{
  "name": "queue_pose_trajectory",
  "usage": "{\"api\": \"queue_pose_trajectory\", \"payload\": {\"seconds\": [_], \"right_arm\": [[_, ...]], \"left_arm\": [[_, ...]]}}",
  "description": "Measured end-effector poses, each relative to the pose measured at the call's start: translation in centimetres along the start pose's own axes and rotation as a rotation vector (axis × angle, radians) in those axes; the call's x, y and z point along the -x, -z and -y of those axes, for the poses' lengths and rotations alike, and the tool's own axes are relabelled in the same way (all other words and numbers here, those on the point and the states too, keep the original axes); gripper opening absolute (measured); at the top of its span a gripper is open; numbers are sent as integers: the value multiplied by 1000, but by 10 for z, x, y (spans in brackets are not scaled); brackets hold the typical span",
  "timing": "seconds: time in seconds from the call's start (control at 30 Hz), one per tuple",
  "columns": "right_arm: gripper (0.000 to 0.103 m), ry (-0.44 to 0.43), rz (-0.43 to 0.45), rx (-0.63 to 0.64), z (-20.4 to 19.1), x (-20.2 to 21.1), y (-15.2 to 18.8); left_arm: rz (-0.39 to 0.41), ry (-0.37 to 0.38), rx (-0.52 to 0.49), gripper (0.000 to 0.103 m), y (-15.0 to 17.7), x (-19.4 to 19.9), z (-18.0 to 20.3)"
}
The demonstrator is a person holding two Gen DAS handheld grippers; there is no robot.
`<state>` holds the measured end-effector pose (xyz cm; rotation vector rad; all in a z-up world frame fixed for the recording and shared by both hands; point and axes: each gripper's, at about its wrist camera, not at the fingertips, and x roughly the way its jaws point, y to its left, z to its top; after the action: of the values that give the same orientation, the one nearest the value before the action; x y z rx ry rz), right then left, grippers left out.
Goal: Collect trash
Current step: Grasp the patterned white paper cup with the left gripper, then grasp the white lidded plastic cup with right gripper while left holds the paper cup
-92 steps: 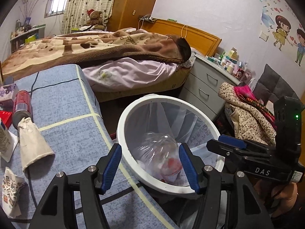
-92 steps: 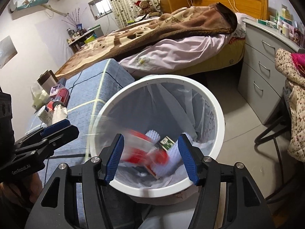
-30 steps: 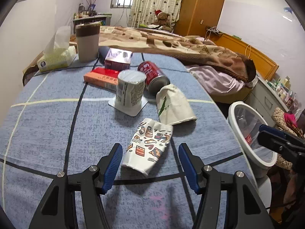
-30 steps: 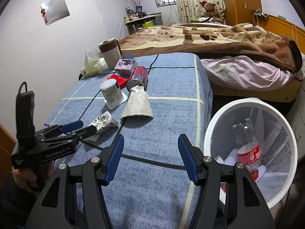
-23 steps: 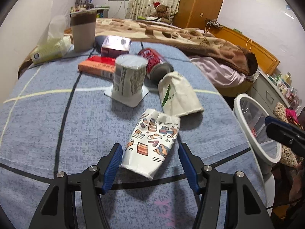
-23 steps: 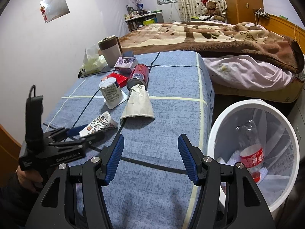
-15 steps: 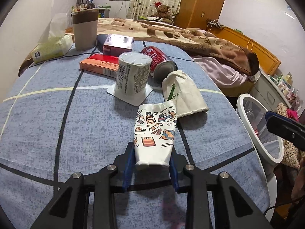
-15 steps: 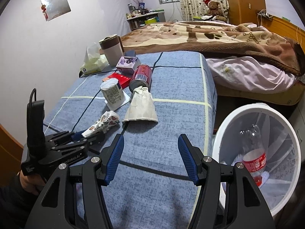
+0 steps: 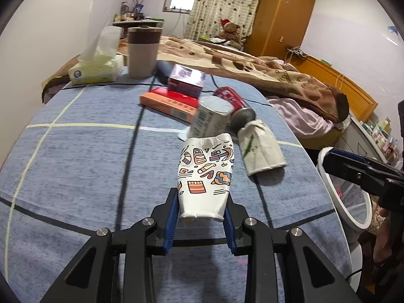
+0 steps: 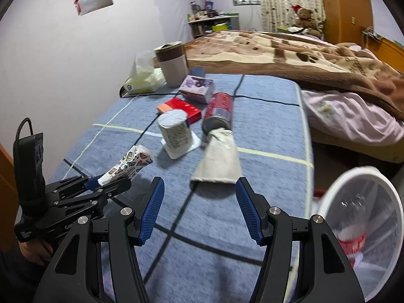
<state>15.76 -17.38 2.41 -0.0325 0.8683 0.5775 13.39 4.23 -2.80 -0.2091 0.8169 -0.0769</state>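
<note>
My left gripper (image 9: 200,218) is shut on the base of a flattened patterned paper cup (image 9: 205,176), held tilted up off the blue tablecloth (image 9: 75,164); the cup also shows in the right wrist view (image 10: 128,165). My right gripper (image 10: 199,212) is open and empty above the table, just short of a crushed beige paper cup (image 10: 219,156). That beige cup (image 9: 262,151) lies on its side against a red can (image 9: 234,103). The white trash bin (image 10: 363,229) stands off the table's right edge with a plastic bottle (image 10: 351,237) inside.
A white yogurt tub (image 10: 174,131), an orange-red box (image 10: 180,109), a purple box (image 10: 197,87), a brown-lidded tumbler (image 10: 171,60) and a tissue box (image 10: 141,80) sit further back on the table. A bed with a brown blanket (image 10: 303,50) lies beyond.
My left gripper closed on the patterned cup and lifted it off the cloth. My right gripper moved from over the bin toward the beige cup on the table.
</note>
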Motion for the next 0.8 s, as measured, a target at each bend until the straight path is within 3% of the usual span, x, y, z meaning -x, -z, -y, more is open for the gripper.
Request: {"api": "queue_pose_trajectory", "payload": {"seconds": [0.43,0.8], "right_arm": [[60,-14,-39,161,-29,-52,-34],[61,-21,-42,207,-35,-87,-53]], "left_arm": [[21,-33,71,33,-5,8,-38],[10,-39,112,33,-7,0,-59]]}}
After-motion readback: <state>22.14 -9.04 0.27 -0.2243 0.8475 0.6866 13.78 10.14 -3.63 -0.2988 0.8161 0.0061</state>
